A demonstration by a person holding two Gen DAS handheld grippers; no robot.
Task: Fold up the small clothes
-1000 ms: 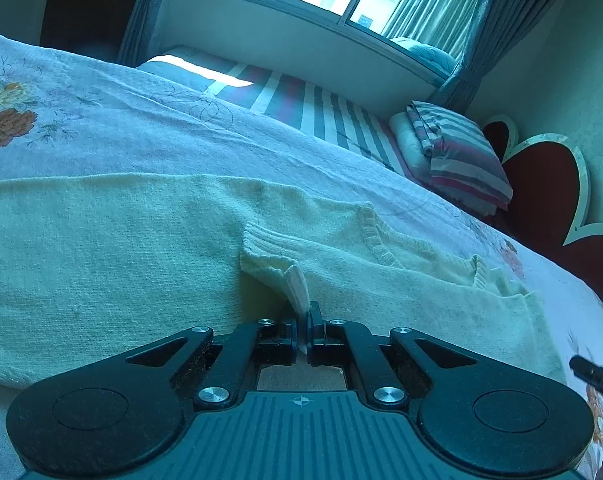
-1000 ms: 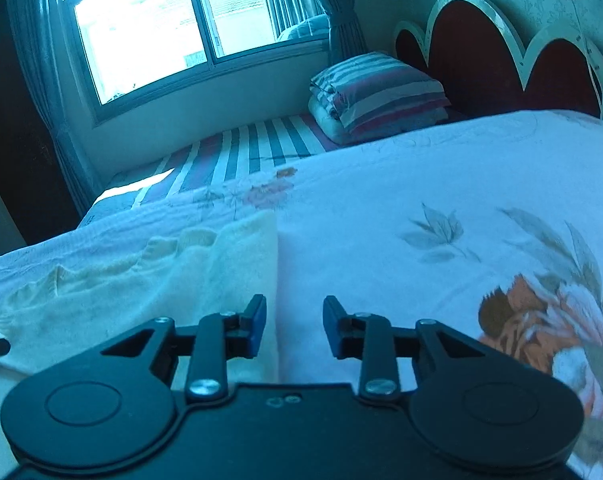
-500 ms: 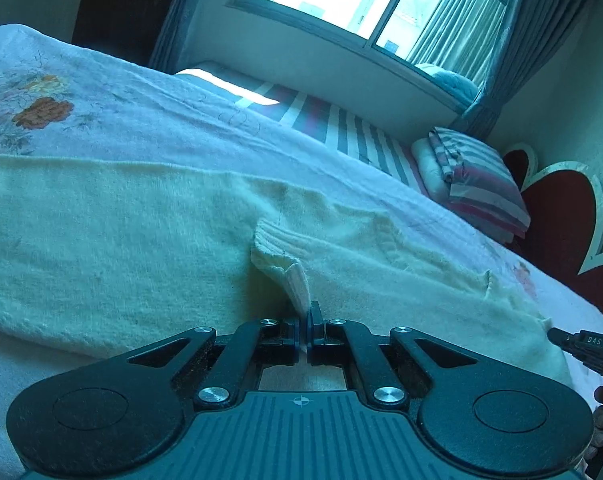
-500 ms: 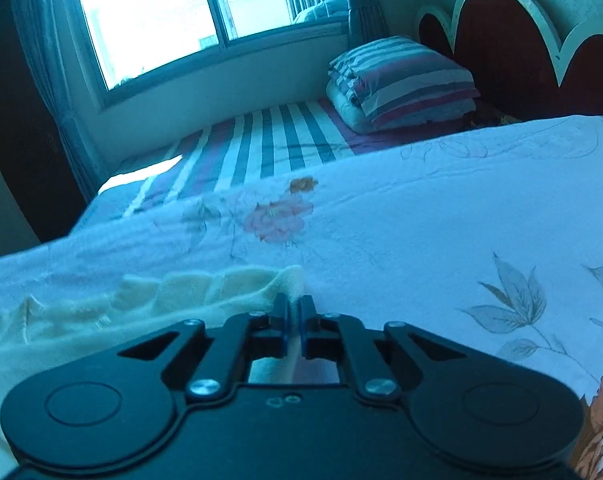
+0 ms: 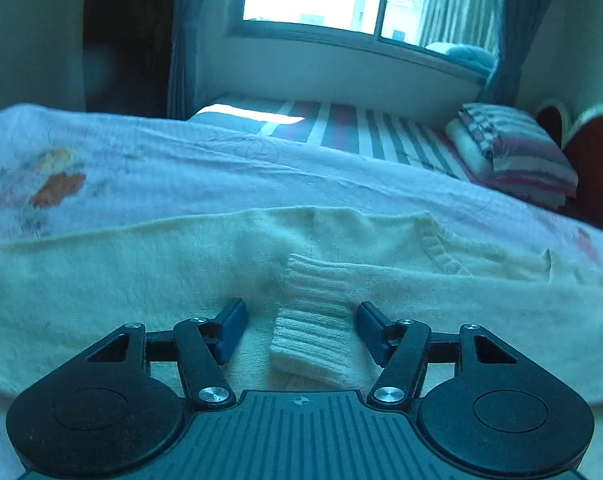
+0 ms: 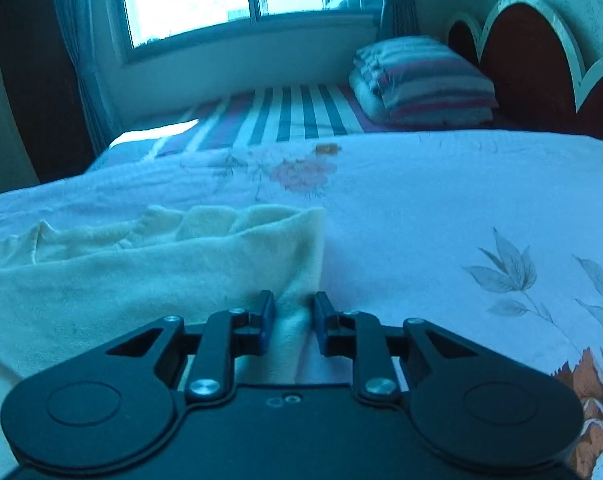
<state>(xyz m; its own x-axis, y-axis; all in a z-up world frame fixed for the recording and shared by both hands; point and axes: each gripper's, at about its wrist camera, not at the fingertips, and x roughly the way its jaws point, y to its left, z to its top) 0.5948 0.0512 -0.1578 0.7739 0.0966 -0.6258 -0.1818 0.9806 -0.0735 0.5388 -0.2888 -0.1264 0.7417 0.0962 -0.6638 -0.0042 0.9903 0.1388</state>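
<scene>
A cream knitted sweater [image 5: 141, 280] lies spread on the bed. Its sleeve is folded over the body, and the ribbed cuff [image 5: 313, 320] lies flat between the fingers of my left gripper [image 5: 301, 320], which is open and not touching it. In the right wrist view the sweater's right edge [image 6: 261, 256] is folded over. My right gripper [image 6: 293, 320] is partly open, with a bunch of the sweater's edge between its fingers [image 6: 266, 316], which stand apart from the cloth.
The bed has a white floral cover [image 6: 461, 220]. A striped sheet [image 5: 361, 132] and a folded striped blanket [image 5: 517, 152] lie at the far side under the window. A red headboard [image 6: 533, 64] stands at the right.
My left gripper has opened and let go of the cuff, which now lies flat on the sweater. My right gripper, shut on the edge half a second ago, has opened partway.
</scene>
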